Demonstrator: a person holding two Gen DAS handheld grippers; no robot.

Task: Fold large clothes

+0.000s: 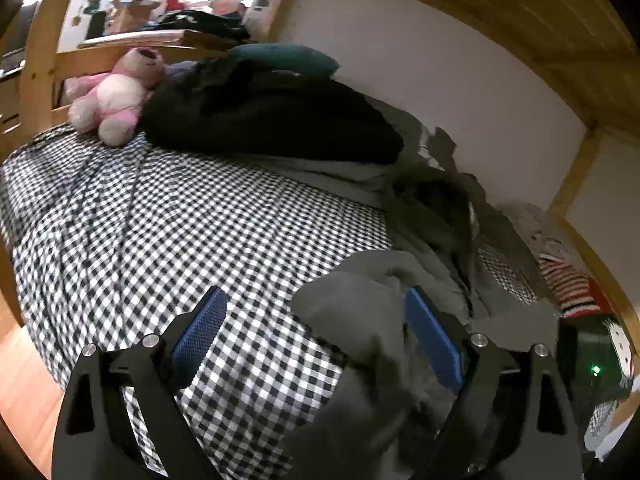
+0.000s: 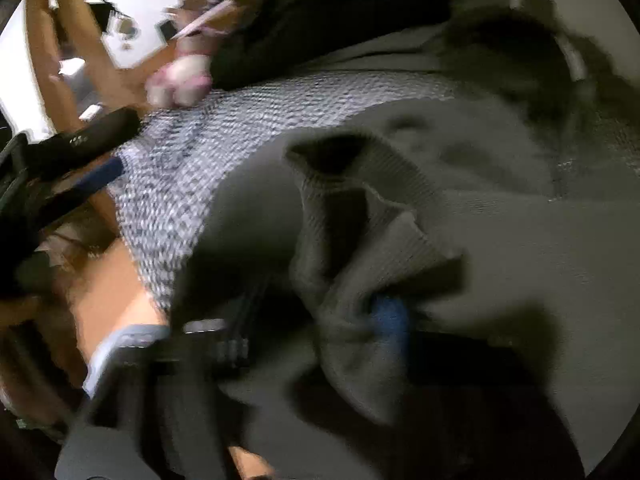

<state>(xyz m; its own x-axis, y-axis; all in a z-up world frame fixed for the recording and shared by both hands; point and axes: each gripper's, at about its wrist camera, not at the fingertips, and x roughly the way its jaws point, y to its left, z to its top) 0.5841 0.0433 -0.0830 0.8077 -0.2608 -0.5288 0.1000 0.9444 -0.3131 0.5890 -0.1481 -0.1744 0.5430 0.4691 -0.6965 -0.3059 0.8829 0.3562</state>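
The left gripper [image 1: 316,332] hangs over the near edge of the bed [image 1: 120,220], its blue pads [image 1: 204,328] spread wide apart. A fold of the grey garment [image 1: 360,308] lies between the jaws, draped against the right pad, and the left pad stands clear of it over the checked sheet. The rest of the garment trails off toward the wall side of the bed, where other dark clothes [image 1: 272,120] are heaped near the head end beside a pink plush bear [image 1: 116,96]. In the blurred right wrist view the right gripper [image 2: 312,320] points down at the same grey garment [image 2: 480,240], which covers most of the checked sheet [image 2: 180,184]. Its jaws stand apart, and a ribbed cuff [image 2: 352,200] lies loose over one blue pad [image 2: 390,316], unclamped.
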